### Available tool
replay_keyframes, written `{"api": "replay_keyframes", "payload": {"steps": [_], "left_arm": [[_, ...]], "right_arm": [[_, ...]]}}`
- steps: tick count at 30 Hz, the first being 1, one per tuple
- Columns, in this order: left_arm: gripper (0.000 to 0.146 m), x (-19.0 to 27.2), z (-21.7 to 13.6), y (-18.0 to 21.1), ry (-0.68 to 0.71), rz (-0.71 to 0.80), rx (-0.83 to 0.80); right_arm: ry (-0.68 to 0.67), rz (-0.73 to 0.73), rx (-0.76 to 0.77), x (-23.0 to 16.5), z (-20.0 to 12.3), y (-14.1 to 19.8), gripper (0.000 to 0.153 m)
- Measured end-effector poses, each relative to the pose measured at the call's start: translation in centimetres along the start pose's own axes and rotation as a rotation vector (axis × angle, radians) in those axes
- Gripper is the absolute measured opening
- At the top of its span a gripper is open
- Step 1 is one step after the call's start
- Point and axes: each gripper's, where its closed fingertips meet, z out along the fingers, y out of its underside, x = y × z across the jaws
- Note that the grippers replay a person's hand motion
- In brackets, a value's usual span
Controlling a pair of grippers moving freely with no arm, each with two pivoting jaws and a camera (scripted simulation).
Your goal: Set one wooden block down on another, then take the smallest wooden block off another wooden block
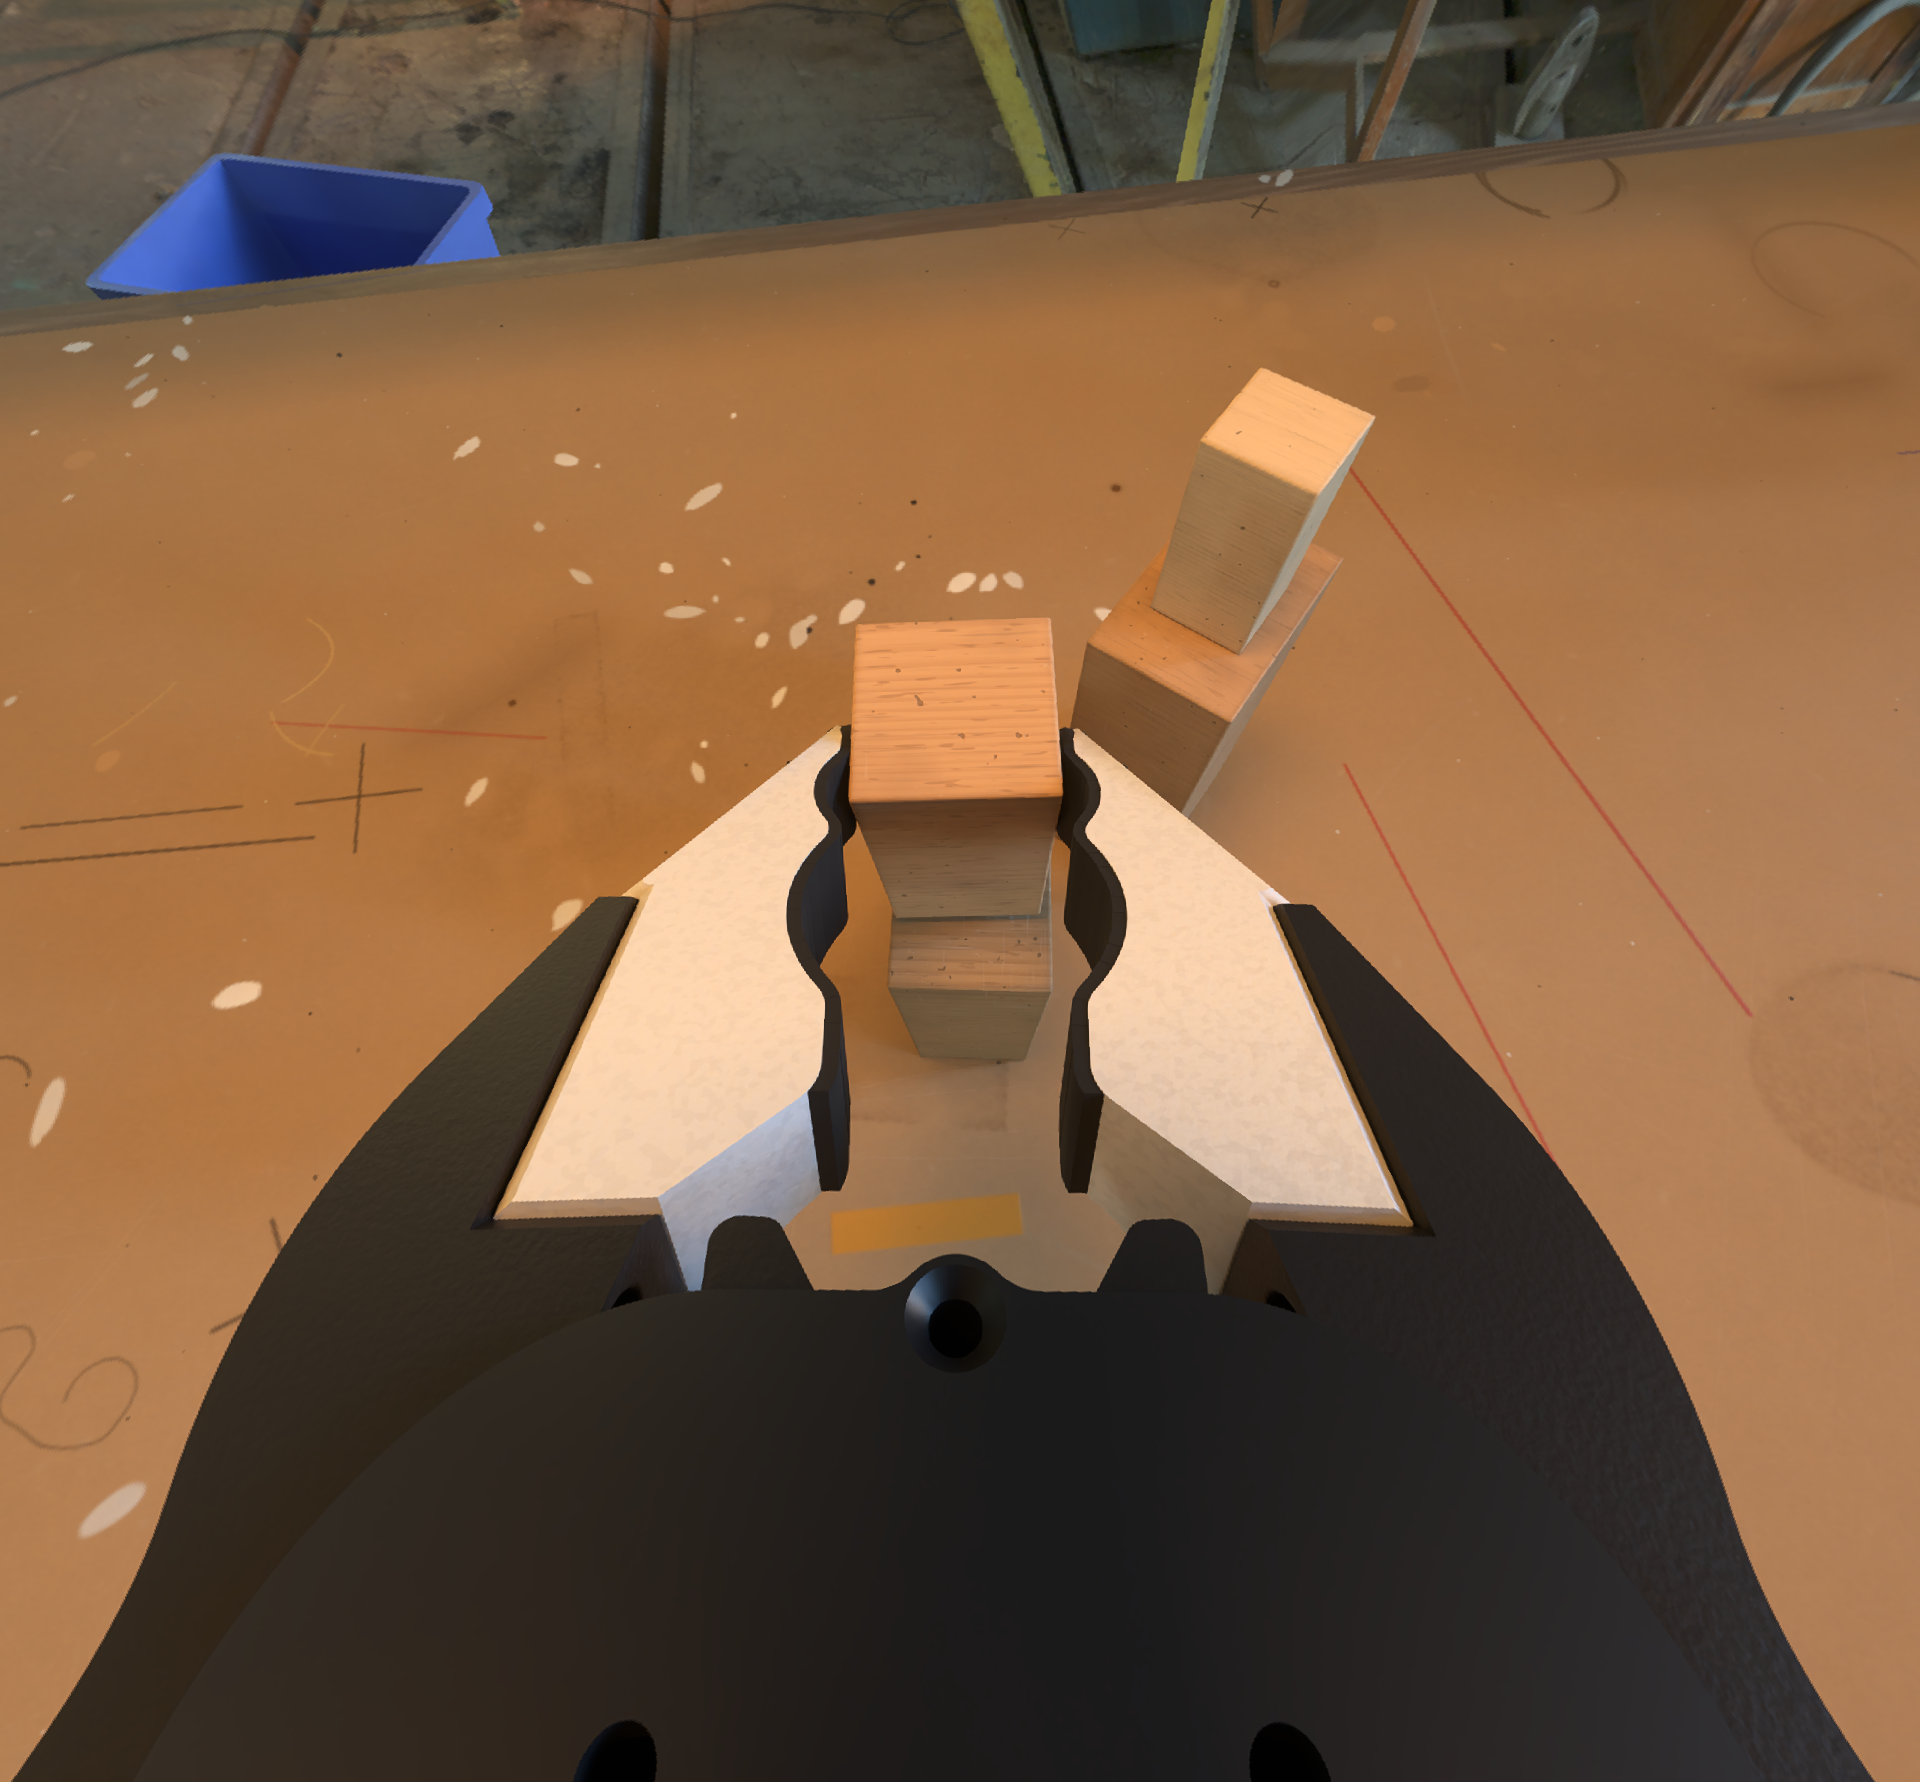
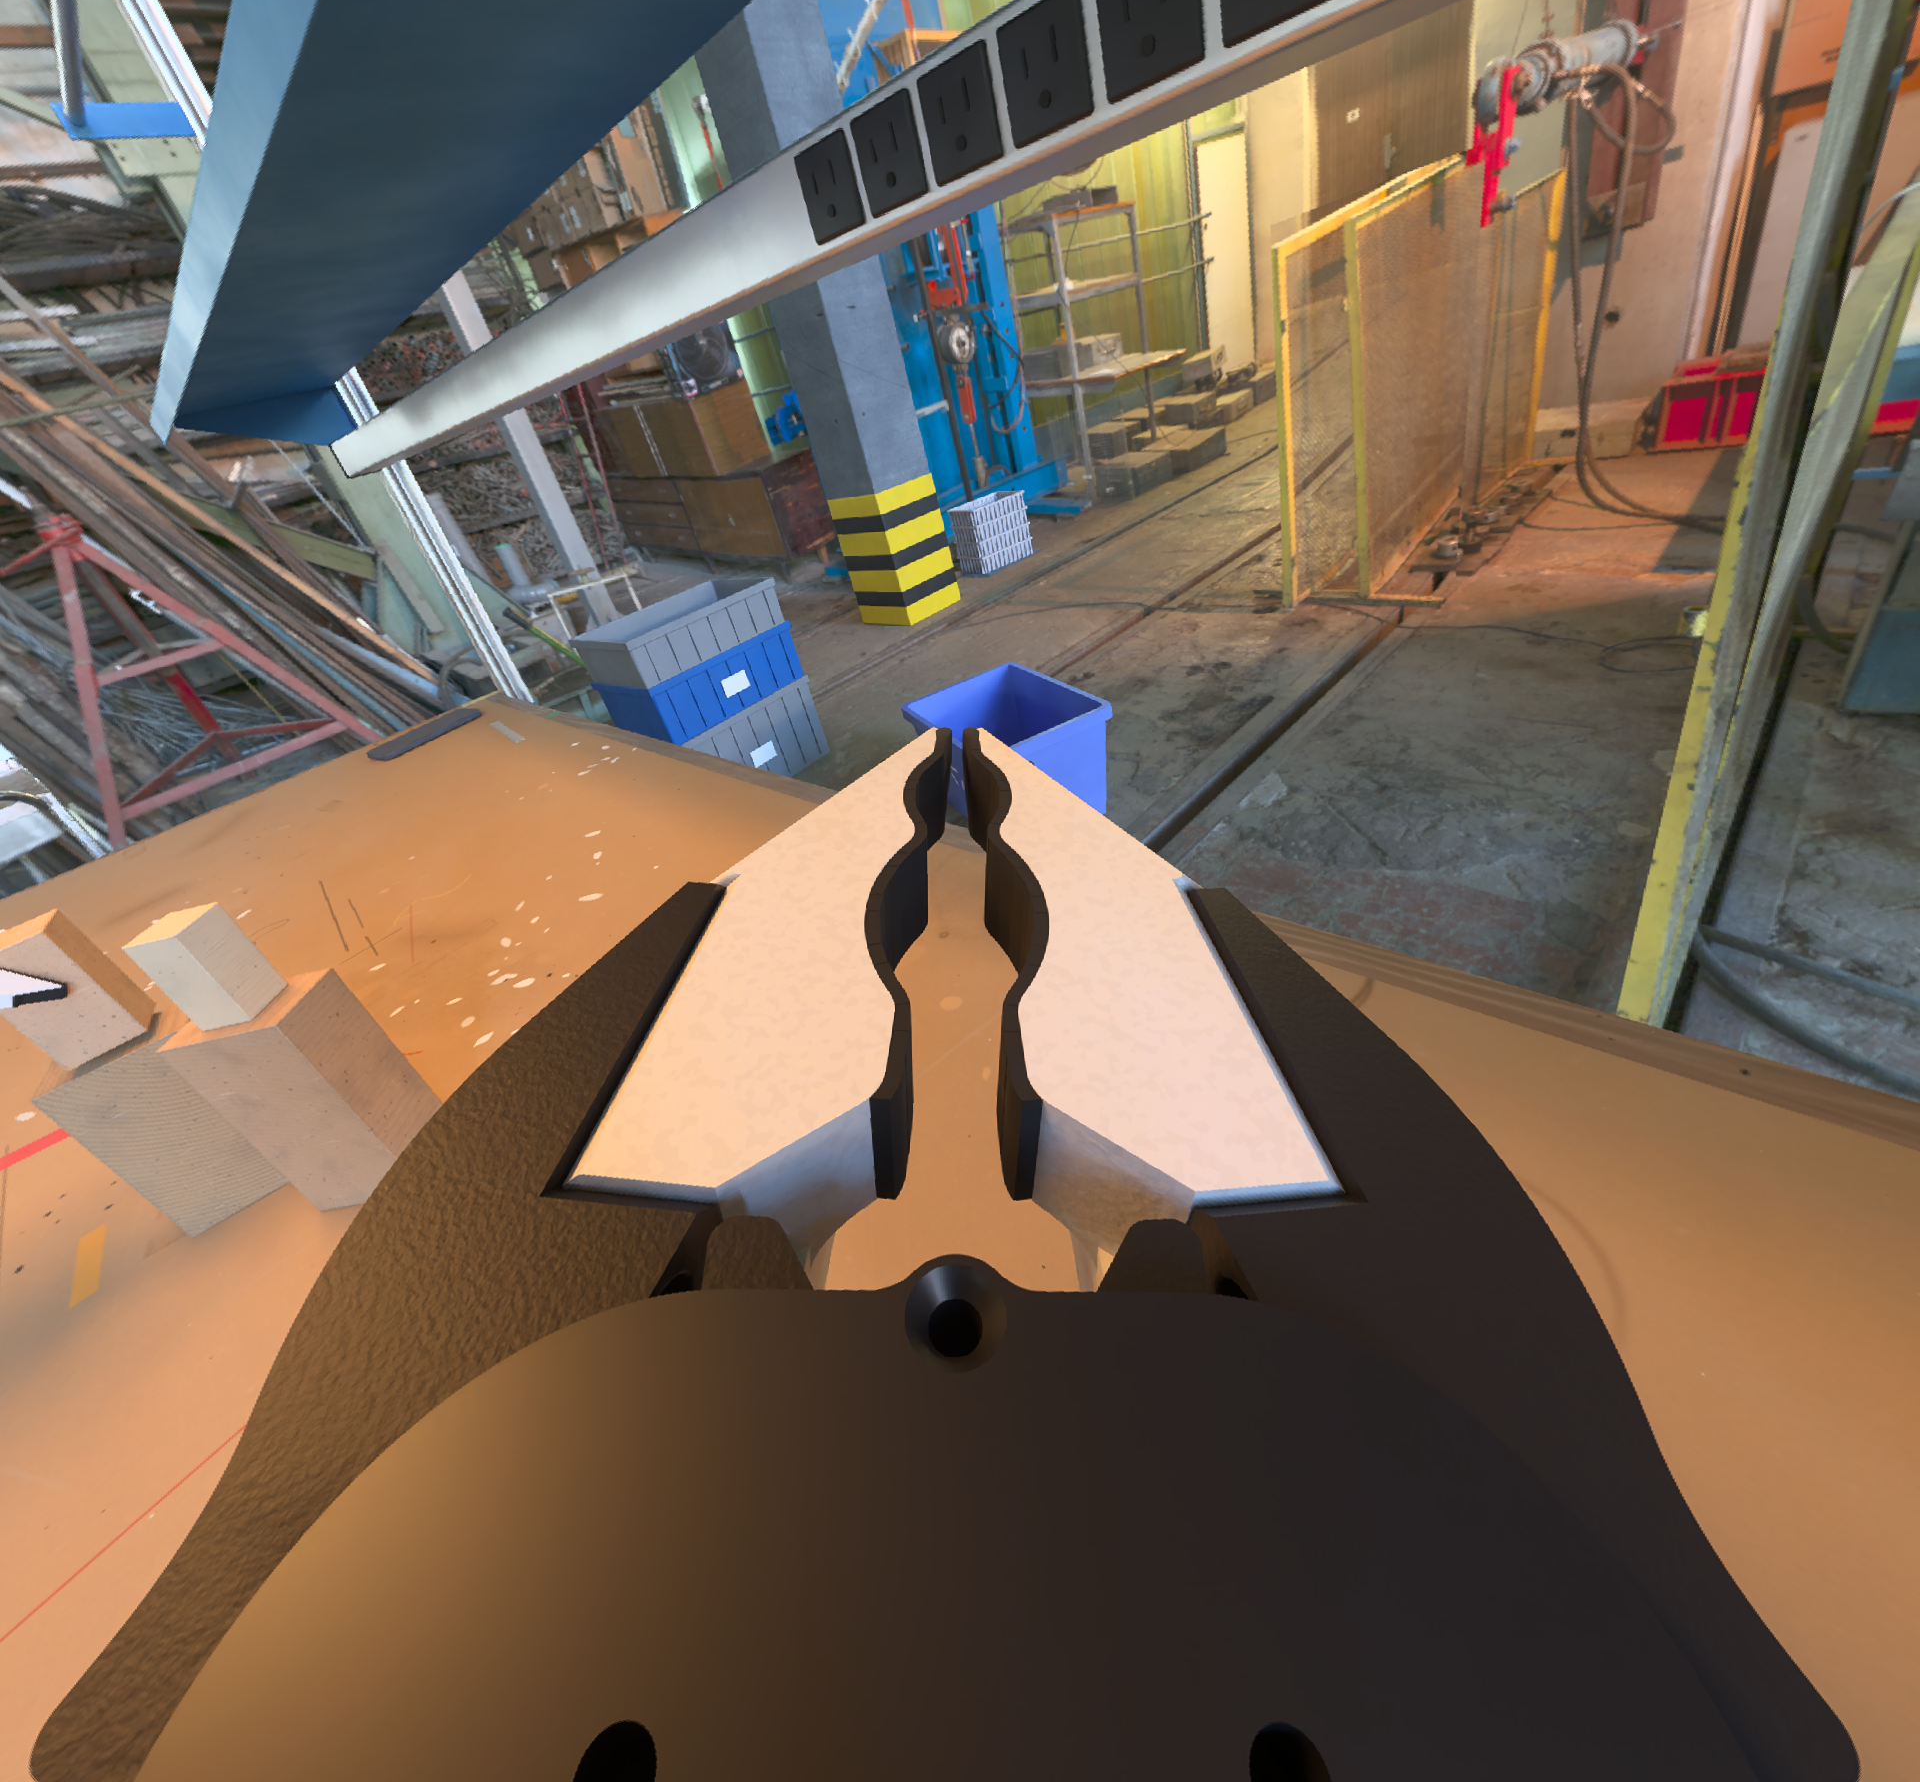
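Between the left gripper's (image 1: 956,766) dark wavy pads in the left wrist view sits an orange-toned wooden block (image 1: 954,709), pinched at its side faces near the top, with a lower block (image 1: 968,994) right beneath it; whether the two touch cannot be told. The block looks rigid, light and square-edged, its flat grain offering sure purchase on opposite faces. Just beyond, a small pale block (image 1: 1252,506) stands on a bigger block (image 1: 1174,714) on the scuffed brown table (image 1: 416,901). In the right wrist view, the right gripper (image 2: 957,740) is nearly closed and empty, aimed past the table edge at a blue bin (image 2: 1060,724).
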Motion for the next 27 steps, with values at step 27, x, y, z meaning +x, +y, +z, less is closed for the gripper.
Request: {"api": "replay_keyframes", "payload": {"steps": [27], "left_arm": [[0.038,0.25,0.00,-0.04,0.018,0.013,0.004]], "right_arm": [[-0.003,0.009,-0.018,0.09,0.18,0.18,0.002]]}}
